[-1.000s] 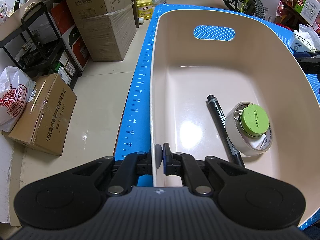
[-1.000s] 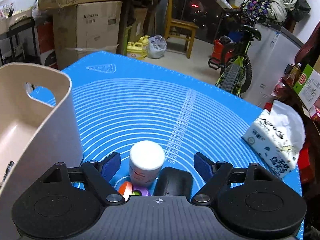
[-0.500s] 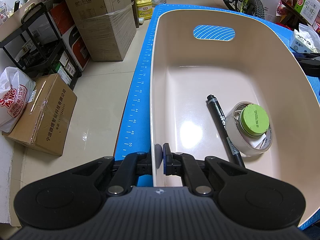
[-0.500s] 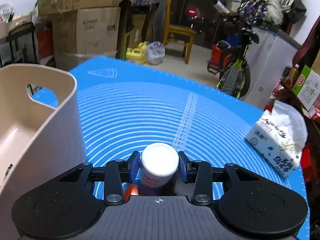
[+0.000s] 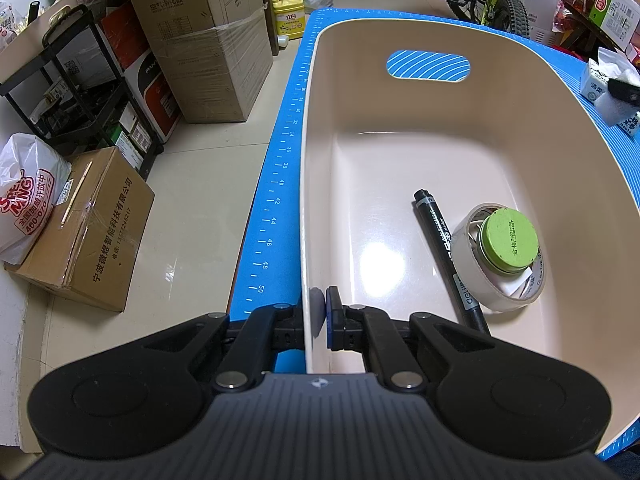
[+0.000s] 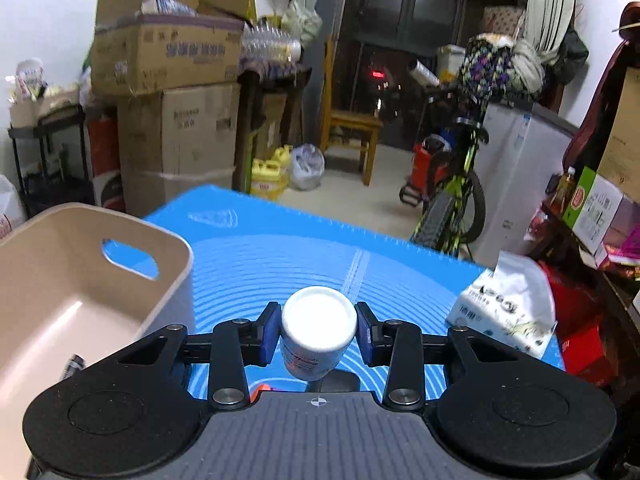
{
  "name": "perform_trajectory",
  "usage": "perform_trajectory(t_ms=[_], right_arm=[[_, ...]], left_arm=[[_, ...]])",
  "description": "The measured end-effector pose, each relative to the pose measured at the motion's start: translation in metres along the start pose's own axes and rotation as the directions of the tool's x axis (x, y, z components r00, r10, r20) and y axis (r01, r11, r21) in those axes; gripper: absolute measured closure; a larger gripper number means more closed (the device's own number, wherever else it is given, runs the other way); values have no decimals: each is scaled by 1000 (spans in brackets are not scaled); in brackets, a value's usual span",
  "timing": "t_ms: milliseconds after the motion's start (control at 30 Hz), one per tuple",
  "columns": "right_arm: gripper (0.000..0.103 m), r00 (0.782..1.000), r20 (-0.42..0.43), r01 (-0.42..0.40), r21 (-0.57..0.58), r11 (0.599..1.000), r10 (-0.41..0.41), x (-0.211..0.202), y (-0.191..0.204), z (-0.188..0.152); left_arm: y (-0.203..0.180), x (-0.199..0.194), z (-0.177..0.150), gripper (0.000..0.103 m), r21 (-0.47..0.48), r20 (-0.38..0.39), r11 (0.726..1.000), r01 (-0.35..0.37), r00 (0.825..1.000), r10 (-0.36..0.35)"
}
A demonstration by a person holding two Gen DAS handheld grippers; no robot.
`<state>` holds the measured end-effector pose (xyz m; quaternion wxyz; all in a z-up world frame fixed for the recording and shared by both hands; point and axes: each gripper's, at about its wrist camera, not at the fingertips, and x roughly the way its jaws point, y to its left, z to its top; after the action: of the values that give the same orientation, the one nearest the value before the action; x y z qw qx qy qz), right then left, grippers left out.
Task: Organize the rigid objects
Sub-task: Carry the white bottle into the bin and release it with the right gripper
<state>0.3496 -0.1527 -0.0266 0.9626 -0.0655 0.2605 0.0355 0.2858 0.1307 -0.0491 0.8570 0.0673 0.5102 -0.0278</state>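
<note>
Right gripper (image 6: 318, 334) jaws clamp white-capped bottle (image 6: 316, 330), left gripper (image 5: 319, 314) jaws pinch bin (image 5: 400, 128) wall; risk: round bottle slips or clips rim w/ hasty swing.

Open bin (image 5: 400, 152) floor leftward (marker (image 5: 440, 240), tape roll (image 5: 500, 276) right).

Table under a blue mat (image 6: 280, 264) with white curved lines and a ruler scale down its left edge (image 5: 276, 200). From my left view, a beige bin (image 5: 312, 160) sits on the mat along that edge. From my right view, a tissue pack (image 6: 500, 312) lies near the mat's right edge, well apart from the bin (image 6: 176, 256). Something orange (image 6: 260, 388) shows low on the mat, mostly hidden; I can't tell what.
</note>
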Motion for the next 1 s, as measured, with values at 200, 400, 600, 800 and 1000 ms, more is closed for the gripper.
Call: perform_trajectory(t_ms=[200,400,600,800,1000], right_arm=[[58,997,63,-46,-13,999,47,-33,10,12],[58,984,105,-141,-47,989,146,-57,35,29],[58,970,87,-217,-101,971,226,-60,70,36],[58,963,8,-267,-81,960,268,-40,98,37],[58,945,-134,-313,-102,944,298,-11,137,27]], left_arm=[[0,0,0,95,0,0,1000,0,1000,0],[0,0,0,95,0,0,1000,0,1000,0],[0,0,0,95,1,0,1000,0,1000,0],[0,0,0,95,0,0,1000,0,1000,0],[1,0,0,95,1,0,1000,-1,1000,1]])
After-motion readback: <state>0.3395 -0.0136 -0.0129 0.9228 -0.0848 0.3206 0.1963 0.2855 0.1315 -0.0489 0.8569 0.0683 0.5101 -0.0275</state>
